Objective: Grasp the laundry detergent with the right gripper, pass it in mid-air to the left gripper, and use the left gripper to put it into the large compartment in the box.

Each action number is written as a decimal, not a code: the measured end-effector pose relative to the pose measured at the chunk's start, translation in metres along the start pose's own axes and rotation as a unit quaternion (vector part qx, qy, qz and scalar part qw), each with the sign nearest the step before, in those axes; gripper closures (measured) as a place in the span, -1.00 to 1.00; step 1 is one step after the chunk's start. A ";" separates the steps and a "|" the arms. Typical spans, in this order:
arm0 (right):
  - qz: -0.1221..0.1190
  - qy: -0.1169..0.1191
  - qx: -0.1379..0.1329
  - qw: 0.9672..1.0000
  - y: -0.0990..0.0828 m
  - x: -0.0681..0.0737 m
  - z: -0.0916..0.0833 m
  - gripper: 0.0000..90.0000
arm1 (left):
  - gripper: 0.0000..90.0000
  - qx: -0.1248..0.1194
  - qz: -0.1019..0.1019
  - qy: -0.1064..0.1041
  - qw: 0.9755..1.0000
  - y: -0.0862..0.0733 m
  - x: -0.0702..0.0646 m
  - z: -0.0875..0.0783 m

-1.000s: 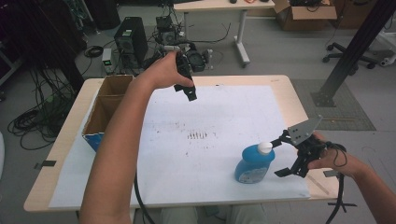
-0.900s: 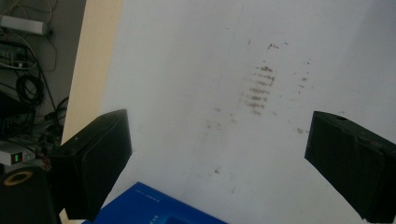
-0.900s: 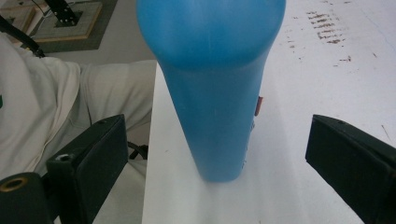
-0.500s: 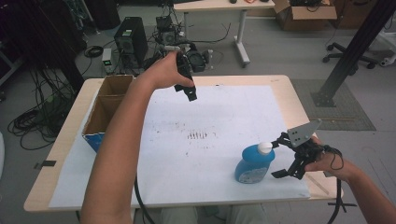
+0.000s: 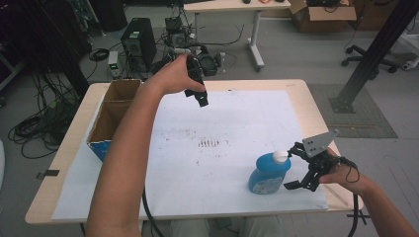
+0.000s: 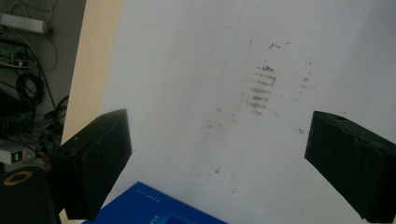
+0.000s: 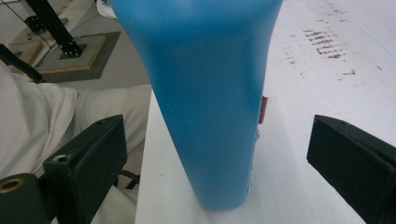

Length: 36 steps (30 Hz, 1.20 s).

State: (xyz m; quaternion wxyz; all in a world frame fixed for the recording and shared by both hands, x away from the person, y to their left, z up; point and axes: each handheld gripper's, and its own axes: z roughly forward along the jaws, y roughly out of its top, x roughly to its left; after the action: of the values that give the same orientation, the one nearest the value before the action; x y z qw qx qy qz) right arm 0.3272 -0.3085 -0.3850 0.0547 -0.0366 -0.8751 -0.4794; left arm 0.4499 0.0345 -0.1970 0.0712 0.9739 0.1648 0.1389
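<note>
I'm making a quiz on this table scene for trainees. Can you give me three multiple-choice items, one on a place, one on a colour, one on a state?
1. Where does the box stand?
A. at the table's left edge
B. beside the bottle
C. on the floor

2. What colour is the bottle?
A. red
B. blue
C. green

3. How does the right hand-held gripper stand to the bottle?
A. shut on its cap
B. far away above the box
C. open, jaws either side of it, not touching

Answers:
1 A: the high view shows it on the left edge of the table.
2 B: its body is blue, with a white cap.
3 C: the right gripper view shows gaps on both sides of the bottle.
</note>
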 end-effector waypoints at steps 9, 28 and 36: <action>-0.003 -0.003 -0.004 1.000 0.001 0.000 0.006 -0.92 | -0.83 0.000 0.000 0.000 1.000 -0.001 0.000 -0.001; -0.004 0.000 -0.007 1.000 0.004 0.000 0.025 -0.91 | -0.83 0.000 -0.002 0.000 1.000 -0.002 0.001 -0.001; -0.006 -0.002 -0.010 1.000 0.006 0.002 0.032 -0.91 | -0.83 0.000 0.001 0.000 1.000 -0.001 0.000 -0.001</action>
State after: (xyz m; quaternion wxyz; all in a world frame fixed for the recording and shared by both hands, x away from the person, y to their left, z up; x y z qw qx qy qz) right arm 0.3236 -0.2781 -0.3971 0.0499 -0.0323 -0.8708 -0.4881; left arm 0.4495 0.0360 -0.1960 0.0708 0.9740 0.1641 0.1393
